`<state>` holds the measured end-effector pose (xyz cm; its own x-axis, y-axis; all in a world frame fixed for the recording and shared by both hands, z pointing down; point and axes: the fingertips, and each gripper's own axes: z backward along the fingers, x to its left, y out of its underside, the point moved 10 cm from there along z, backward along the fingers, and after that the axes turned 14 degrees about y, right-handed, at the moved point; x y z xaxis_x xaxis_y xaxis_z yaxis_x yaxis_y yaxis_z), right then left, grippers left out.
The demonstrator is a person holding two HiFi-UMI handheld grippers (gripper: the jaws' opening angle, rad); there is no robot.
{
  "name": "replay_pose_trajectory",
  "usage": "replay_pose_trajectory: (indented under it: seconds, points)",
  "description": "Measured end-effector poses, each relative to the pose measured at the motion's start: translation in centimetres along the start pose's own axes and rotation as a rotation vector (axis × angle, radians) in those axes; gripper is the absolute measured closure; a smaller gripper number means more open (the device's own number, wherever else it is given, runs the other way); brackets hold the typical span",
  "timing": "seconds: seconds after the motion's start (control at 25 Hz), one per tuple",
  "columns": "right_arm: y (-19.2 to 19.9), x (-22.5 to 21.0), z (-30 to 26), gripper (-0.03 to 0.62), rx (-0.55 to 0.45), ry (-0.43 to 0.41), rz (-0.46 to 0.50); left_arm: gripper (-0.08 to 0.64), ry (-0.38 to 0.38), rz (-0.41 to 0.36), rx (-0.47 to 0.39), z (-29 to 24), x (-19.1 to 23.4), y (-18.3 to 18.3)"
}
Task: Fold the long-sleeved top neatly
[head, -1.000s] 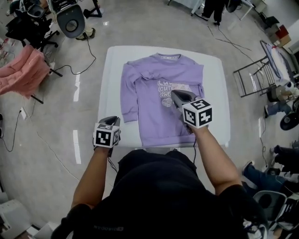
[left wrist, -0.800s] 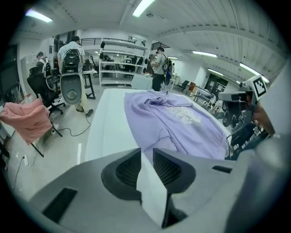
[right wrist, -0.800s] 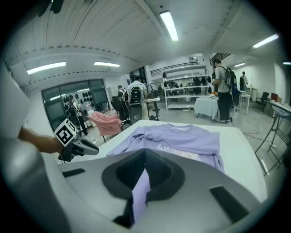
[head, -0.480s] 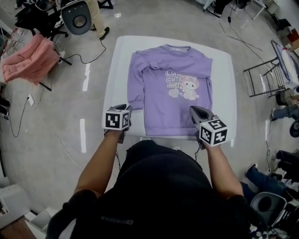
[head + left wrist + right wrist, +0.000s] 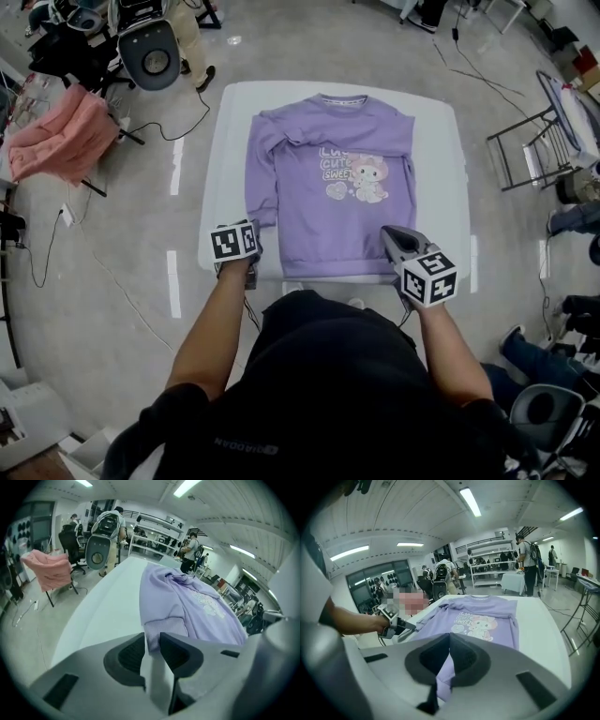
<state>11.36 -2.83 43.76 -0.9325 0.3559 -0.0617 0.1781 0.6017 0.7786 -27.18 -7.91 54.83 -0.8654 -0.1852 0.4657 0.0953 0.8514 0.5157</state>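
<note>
A lilac long-sleeved top with a cartoon print lies flat on the white table, neck away from me. Its left sleeve runs down the side, and the ribbed cuff lies close in front of my left gripper. In the left gripper view that gripper stands open. Its jaws have just been opening, and the cuff lies at the mouth of the gap, unpressed. My right gripper is shut over the top's lower right corner. Lilac cloth shows under its closed tips; I cannot tell whether any is pinched.
A pink garment hangs over a chair at the left, with an office chair behind it. A metal folding rack stands to the right. Cables trail across the floor, and seated people are at the right edge.
My right gripper has come back from the chest print to the lower right corner of the top. My left gripper has shifted in along the table edge toward the cuff.
</note>
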Motion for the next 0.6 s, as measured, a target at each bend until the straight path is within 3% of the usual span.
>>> replay_pose_trajectory:
  seconds: [0.16, 0.32, 0.6]
  points:
    - [0.1, -0.9, 0.7, 0.588, -0.015, 0.006, -0.021, 0.476, -0.048, -0.122, 0.012, -0.2, -0.4, 0.1]
    - [0.1, -1.6, 0.9, 0.589, -0.033, 0.004, -0.037, 0.532, -0.019, -0.015, -0.036, 0.3, 1.1, 0.2]
    - [-0.9, -2.6, 0.7, 0.589, -0.07, 0.007, -0.028, 0.535, -0.115, -0.045, -0.135, 6.8, 5.1, -2.5]
